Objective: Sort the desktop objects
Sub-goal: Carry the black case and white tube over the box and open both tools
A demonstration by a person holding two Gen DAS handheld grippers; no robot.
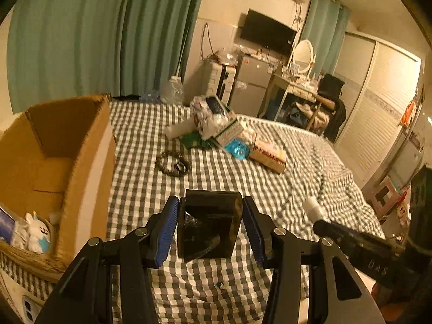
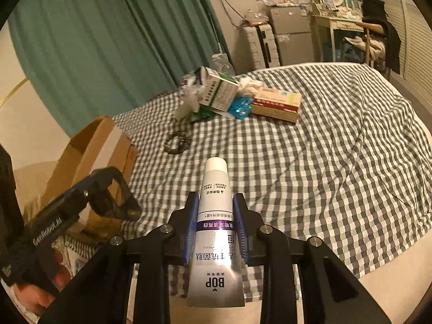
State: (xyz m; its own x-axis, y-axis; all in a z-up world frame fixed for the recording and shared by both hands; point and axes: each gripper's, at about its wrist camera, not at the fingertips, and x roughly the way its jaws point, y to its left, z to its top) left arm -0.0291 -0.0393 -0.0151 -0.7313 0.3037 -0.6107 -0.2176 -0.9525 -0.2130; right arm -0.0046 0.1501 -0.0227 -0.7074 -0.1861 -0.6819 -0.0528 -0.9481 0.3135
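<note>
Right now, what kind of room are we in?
Most likely a lived-in bedroom: a bed under a checked sheet, a vanity desk with an oval mirror, and a wall-mounted TV above a small fridge.

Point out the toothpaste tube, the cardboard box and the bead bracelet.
toothpaste tube point(image 2: 216, 189): right wrist view, on the white upper body below the cap.
cardboard box point(image 1: 89, 145): left wrist view, on the outer side wall.
bead bracelet point(image 1: 172, 163): left wrist view, on the beads at the ring's near edge.

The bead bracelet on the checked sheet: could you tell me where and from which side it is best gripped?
Grip one arc of the bead bracelet from straight above, one pad inside the ring and one outside. It lies flat on the checked sheet as an open loop, apart from the pile, so no side offers purchase.
</note>
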